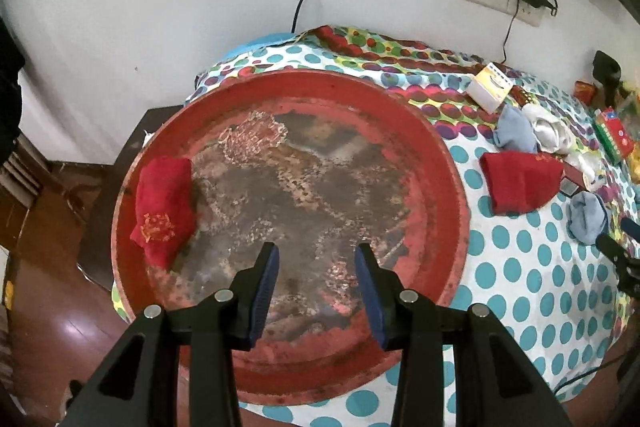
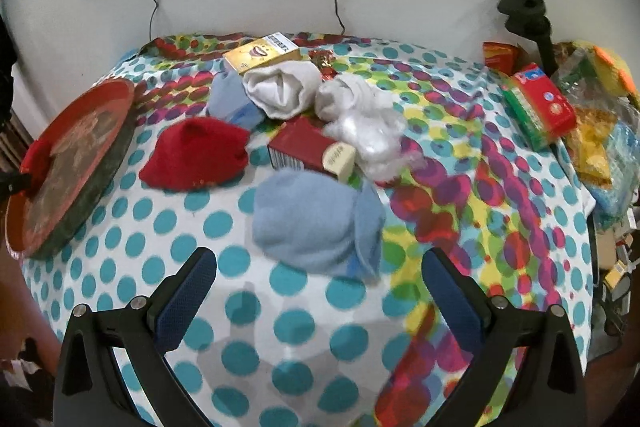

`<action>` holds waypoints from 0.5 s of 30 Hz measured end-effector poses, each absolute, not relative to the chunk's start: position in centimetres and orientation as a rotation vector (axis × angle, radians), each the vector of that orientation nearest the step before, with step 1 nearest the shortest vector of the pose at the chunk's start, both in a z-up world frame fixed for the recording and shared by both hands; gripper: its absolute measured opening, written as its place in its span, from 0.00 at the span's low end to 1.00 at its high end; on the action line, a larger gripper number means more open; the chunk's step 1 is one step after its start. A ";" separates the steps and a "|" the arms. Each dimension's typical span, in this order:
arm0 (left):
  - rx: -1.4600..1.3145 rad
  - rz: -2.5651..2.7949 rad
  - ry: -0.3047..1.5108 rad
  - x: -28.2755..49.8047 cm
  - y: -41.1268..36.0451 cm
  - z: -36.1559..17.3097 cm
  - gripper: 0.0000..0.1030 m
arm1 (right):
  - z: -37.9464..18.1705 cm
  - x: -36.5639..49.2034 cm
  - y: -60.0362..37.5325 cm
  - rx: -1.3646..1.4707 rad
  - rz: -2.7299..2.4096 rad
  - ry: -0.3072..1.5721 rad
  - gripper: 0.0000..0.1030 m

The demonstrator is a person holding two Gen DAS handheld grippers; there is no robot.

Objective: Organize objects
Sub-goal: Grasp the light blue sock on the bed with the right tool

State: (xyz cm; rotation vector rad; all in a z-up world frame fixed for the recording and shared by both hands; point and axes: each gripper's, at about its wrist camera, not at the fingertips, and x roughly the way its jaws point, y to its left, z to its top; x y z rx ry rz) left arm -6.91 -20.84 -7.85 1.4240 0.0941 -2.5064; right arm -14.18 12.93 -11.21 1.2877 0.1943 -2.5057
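A: Since both grippers are empty, where does the sorting stand? The left gripper [image 1: 316,263] hangs over the red tray [image 1: 448,155], jaws partly apart, nothing btwn them.

B: The right gripper [image 2: 318,279] is spread wide, w/ the light-blue sock bundle [image 2: 316,223] just ahead of its tips, not touched yet.

A: One red sock bundle [image 1: 164,207] already lies in the tray, at its left rim. Its twin [image 2: 196,155] sits on the dotted cloth [image 2: 160,227], beside the tray.

B: Looks like the pick-up step, then. Next move prob needs the right jaws lowered astride the blue bundle, then closed, w/o snagging the cigarette pack [image 2: 312,151] right behind it.
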 end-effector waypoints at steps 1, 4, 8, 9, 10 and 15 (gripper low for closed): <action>1.417 -2.504 0.099 -6.9 -21.2 -7.9 0.39 | -11.2 -14.5 12.6 1.281 -2.515 0.210 0.98; 1.377 -2.516 0.108 -6.5 -22.1 -7.6 0.39 | -11.6 -15.3 11.6 1.281 -2.534 0.257 0.96; 1.340 -2.548 0.122 -6.1 -23.0 -7.3 0.39 | -12.6 -16.2 10.9 1.325 -2.544 0.278 0.89; 1.337 -2.553 0.128 -6.0 -23.3 -7.4 0.39 | -12.9 -16.4 10.8 1.342 -2.542 0.278 0.87; 1.334 -2.558 0.133 -5.8 -23.6 -7.4 0.39 | -13.3 -16.7 10.8 1.359 -2.538 0.273 0.81; 1.293 -2.569 0.123 -5.4 -24.6 -7.3 0.39 | -14.2 -17.1 11.6 1.411 -2.518 0.191 0.68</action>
